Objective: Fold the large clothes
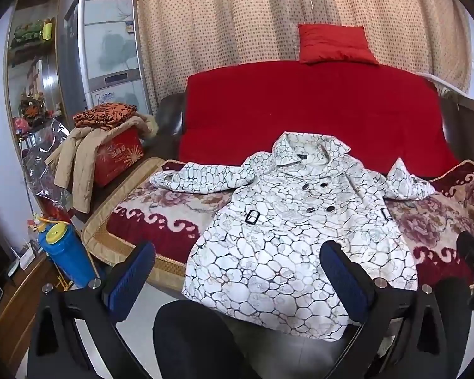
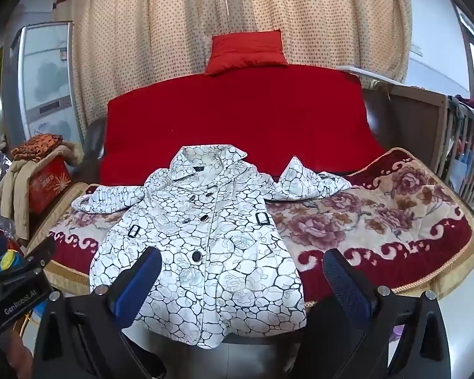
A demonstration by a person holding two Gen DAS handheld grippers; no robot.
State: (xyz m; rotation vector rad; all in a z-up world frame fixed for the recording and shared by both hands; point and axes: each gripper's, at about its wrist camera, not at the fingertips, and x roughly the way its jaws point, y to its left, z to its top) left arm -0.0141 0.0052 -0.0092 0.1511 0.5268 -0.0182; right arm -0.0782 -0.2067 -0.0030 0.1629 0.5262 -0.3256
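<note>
Plainly nothing is gripped yet: the left gripper [image 1: 237, 271] and the right gripper [image 2: 241, 276] both hang with their blue-padded fingers [image 2: 347, 287] spread wide and empty, short of the white coat [image 2: 205, 252] with its black crackle print. The coat lies face up and buttoned on the floral quilt [image 2: 379, 221] that covers the sofa seat, in the centre of both views. Its collar [image 2: 205, 161] lies toward the red sofa back [image 2: 237, 120] at the top of the frame, and its hem hangs over the seat's front edge at the bottom. Its long axis therefore runs from bottom to top of the picture, away from the cameras, while the two sleeves reach out crosswise. The sleeve toward the left of the frame [image 1: 202, 175] lies fairly flat; the one toward the right [image 2: 312, 181] is crumpled and partly doubled on itself. The step in hand looks like the first fold. To do it well, I would judge, each gripper should take one sleeve near its cuff, pinching only that layer and none of the quilt. The crumpled one needs drawing straight first, then each is laid across the chest square to the long axis. The hem, hanging unsupported, may drag the body forward, so it is best lifted onto the seat before it is folded up toward the collar.
</note>
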